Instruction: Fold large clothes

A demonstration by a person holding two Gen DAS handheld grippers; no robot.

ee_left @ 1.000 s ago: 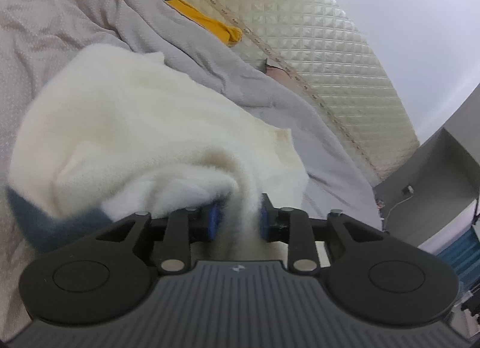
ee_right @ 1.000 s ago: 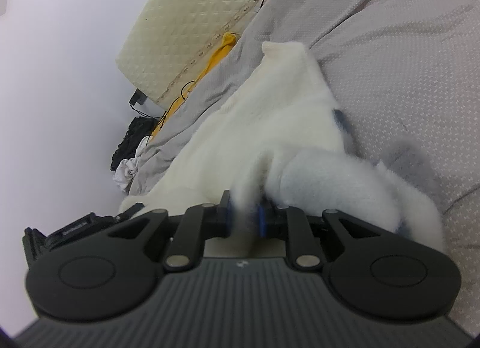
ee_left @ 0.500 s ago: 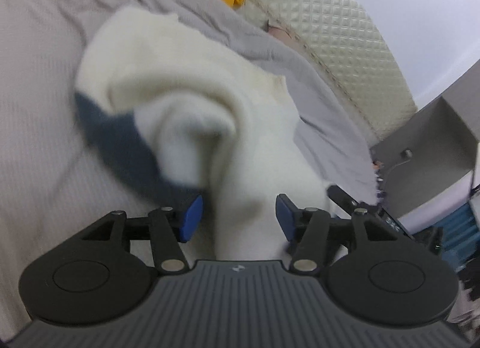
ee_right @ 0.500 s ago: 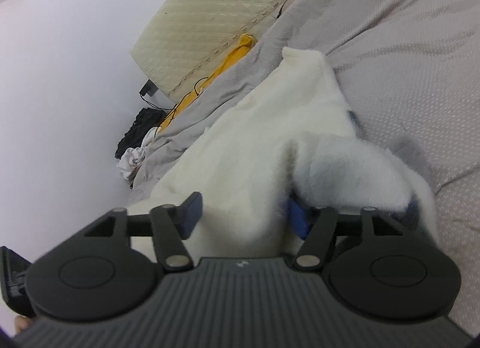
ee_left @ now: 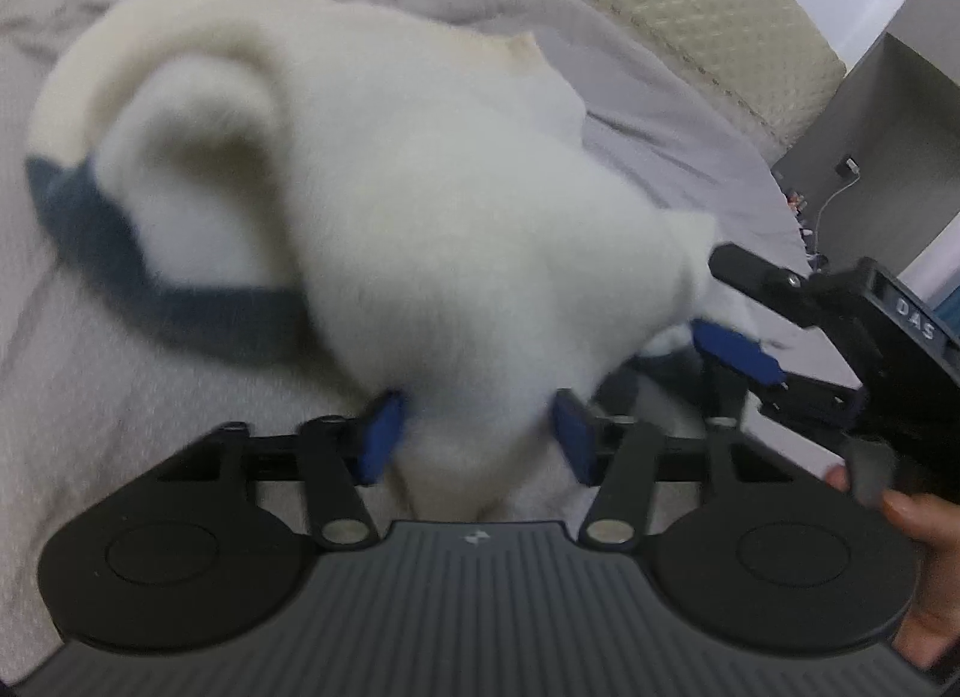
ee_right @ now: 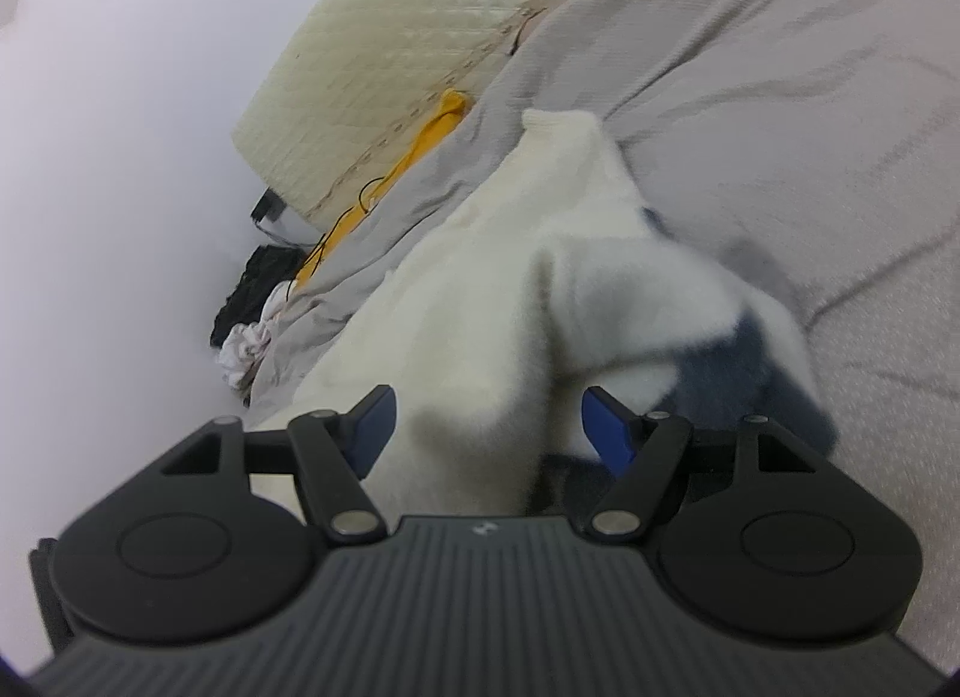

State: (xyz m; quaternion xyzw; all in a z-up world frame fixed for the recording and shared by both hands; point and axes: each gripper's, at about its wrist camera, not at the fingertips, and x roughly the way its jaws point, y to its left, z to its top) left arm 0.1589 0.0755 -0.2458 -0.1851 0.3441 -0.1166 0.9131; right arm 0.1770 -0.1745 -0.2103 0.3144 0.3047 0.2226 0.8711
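We find both claws angled down over one white fleece (ee_left: 420,205) on the bed (ee_left: 120,397). Left claw (ee_left: 474,436) has just been closing, fleece between its pads, grip unclear; right claw (ee_right: 492,427) stands apart.

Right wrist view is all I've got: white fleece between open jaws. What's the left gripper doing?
Observer: The left gripper has the white fleece filling the gap between its jaws, which have just been closing. Blur hides whether they pinch it.
Operator: Where's my gripper from there?
Observer: The right gripper sits at the fleece's right edge, its jaws just opened, with a hand below it.
Operator: The dark blue part?
Observer: The dark blue band curls around the fleece's left side, on the grey bedcover.
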